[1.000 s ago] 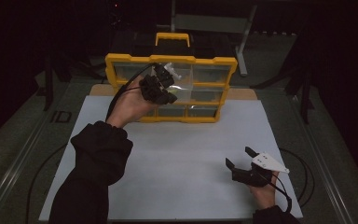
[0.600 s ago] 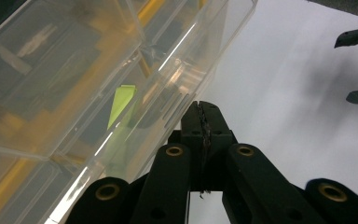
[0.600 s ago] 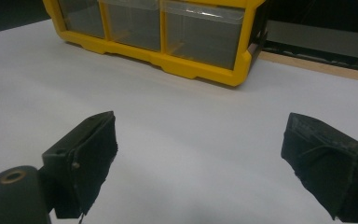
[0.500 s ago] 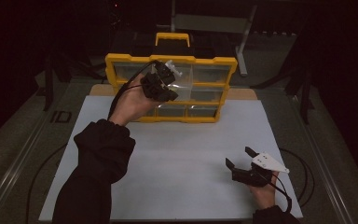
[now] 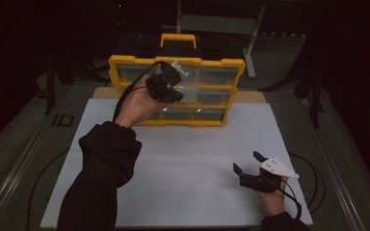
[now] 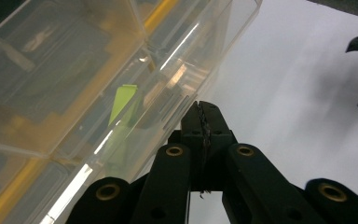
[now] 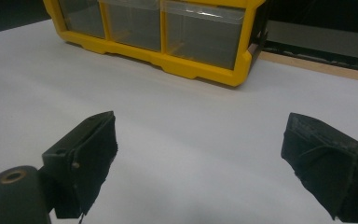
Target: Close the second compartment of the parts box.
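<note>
Clear drawer [image 5: 185, 82] is partly out of the yellow organizer [image 5: 221, 72], which stands at the far edge of the worktop [image 5: 192, 154], about mid-width. In the left gripper view the drawer [image 6: 135, 88] runs diagonally just beside the finger tips, something pale green [image 6: 123, 100] lying inside.

Left gripper [image 5: 171, 82] is held up at the drawer; its fingers [image 6: 204, 122] are clenched tip to tip. Can't tell whether they pinch the drawer's lip or just sit against it.

Nothing has changed over the last second: same hand position at the drawer, same drawer position. I read it as a pause mid-pull, not progress.

Right gripper [image 5: 248, 166] rests near the worktop's near right corner, fingers [image 7: 86, 154] spread wide, nothing between them, well apart from the organizer [image 7: 200, 70].
</note>
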Tool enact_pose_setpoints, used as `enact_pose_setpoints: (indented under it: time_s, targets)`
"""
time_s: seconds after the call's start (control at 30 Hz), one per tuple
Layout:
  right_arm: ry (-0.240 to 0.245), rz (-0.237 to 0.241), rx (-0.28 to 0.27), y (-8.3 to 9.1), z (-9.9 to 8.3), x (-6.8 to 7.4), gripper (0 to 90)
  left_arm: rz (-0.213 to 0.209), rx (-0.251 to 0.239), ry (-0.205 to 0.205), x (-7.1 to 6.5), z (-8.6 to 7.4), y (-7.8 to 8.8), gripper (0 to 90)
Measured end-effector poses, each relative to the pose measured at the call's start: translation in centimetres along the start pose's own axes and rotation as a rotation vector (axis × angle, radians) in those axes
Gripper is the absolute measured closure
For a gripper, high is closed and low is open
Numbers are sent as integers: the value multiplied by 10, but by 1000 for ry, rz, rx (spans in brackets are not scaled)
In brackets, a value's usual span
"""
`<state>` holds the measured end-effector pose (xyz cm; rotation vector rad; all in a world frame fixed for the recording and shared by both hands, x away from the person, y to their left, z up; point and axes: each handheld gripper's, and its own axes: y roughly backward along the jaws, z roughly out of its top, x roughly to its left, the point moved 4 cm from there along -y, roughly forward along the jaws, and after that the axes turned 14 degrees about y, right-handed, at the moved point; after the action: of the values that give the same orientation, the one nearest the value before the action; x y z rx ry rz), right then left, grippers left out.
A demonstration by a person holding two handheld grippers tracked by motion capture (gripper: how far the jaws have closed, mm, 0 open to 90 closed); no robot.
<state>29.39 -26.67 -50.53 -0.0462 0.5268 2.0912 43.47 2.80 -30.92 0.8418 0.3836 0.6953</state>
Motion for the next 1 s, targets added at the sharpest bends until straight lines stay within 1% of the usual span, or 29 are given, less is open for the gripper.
enact_pose_setpoints:
  time_s: [0.1,0.6,0.67,0.77,0.87,1.0]
  targets:
    - [0,1,0,0,0,0,102,3,-3,5,1,1,-2,900]
    - [-7,11,-11,-1,1,0,101,23,-13,4,3,3,-5,900]
    - [-6,11,-10,-2,0,0,102,28,-18,11,4,4,-5,900]
    - [-5,12,-9,-2,0,0,102,41,-10,15,7,5,-8,900]
    - [1,13,-6,-3,0,0,102,41,-8,25,10,5,-10,900]
    - [-1,13,-6,-2,0,0,102,44,-11,32,11,6,-12,900]
